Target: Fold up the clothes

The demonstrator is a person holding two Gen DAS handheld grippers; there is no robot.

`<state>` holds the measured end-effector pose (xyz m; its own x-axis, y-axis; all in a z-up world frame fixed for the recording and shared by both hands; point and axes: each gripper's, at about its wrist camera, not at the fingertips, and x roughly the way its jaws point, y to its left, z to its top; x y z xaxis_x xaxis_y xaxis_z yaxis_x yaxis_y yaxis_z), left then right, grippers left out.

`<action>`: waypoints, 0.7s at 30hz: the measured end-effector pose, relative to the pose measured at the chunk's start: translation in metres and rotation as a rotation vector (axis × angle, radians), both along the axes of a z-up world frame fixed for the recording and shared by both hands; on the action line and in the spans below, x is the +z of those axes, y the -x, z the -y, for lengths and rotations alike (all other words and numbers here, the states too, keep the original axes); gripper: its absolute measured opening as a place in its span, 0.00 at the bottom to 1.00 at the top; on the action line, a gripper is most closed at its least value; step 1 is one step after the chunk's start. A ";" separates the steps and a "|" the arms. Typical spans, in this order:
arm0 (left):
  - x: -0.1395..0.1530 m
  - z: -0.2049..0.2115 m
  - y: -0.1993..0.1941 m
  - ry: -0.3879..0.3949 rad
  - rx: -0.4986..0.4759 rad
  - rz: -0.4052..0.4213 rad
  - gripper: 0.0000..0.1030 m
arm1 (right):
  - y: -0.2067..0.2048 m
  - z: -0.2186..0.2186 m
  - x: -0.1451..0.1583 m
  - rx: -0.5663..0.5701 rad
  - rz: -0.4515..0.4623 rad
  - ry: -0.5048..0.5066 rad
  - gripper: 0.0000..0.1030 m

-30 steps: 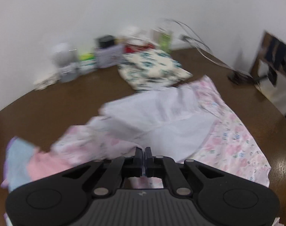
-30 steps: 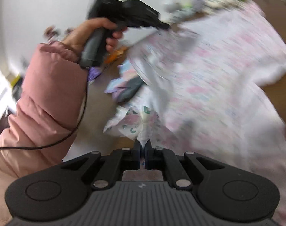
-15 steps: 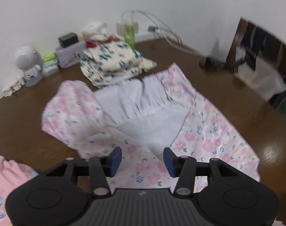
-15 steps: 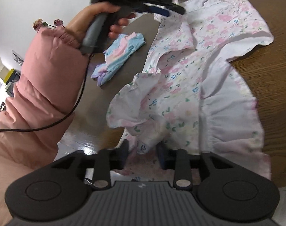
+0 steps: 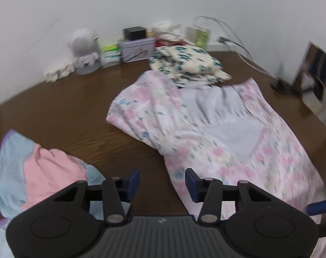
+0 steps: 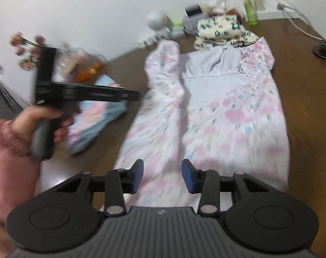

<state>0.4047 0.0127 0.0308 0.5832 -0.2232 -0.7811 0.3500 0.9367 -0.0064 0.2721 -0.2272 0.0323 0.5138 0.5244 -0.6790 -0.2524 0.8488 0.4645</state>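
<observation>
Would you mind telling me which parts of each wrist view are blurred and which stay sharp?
Left wrist view: the floral dress is smeared and the wall clutter is soft; the left gripper is crisp. Right wrist view: the hand and dress streak most; the right gripper stays sharp.

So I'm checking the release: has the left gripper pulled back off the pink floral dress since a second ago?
Yes. The left gripper opened and drew back toward the table's near edge; the pink floral dress stays flat.
</observation>
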 end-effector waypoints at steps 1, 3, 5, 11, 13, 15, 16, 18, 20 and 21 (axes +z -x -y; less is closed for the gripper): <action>-0.002 -0.002 -0.007 0.012 0.014 -0.005 0.45 | -0.013 -0.004 -0.006 0.002 -0.015 0.003 0.37; -0.005 -0.006 -0.021 0.037 0.041 -0.015 0.45 | -0.029 -0.010 -0.016 0.002 -0.039 0.014 0.35; -0.008 -0.010 -0.034 0.062 0.069 -0.024 0.45 | -0.038 -0.015 -0.025 0.008 -0.074 0.023 0.14; -0.009 -0.016 -0.037 0.048 0.045 0.001 0.45 | -0.038 -0.003 -0.006 0.025 -0.080 -0.097 0.00; -0.011 -0.016 -0.035 0.052 0.043 0.013 0.45 | -0.028 0.005 0.001 0.010 -0.068 -0.108 0.00; -0.016 -0.014 -0.036 0.050 0.046 0.010 0.45 | -0.022 0.004 -0.011 0.015 -0.118 -0.065 0.00; -0.019 -0.013 -0.035 0.051 0.045 0.007 0.45 | -0.019 0.003 -0.018 0.020 -0.147 -0.039 0.01; -0.024 -0.011 -0.031 0.069 0.027 -0.004 0.47 | -0.017 0.001 -0.028 0.042 -0.182 -0.028 0.04; -0.025 -0.009 -0.020 0.065 0.004 -0.003 0.50 | -0.022 0.007 -0.019 0.028 -0.149 -0.055 0.12; -0.025 -0.008 -0.013 0.061 -0.007 -0.001 0.51 | -0.028 0.010 -0.010 0.021 -0.115 -0.062 0.29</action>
<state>0.4181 0.0207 0.0054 0.5804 -0.2748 -0.7665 0.3569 0.9320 -0.0639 0.3000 -0.2373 0.0220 0.4234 0.5766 -0.6988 -0.2118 0.8130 0.5424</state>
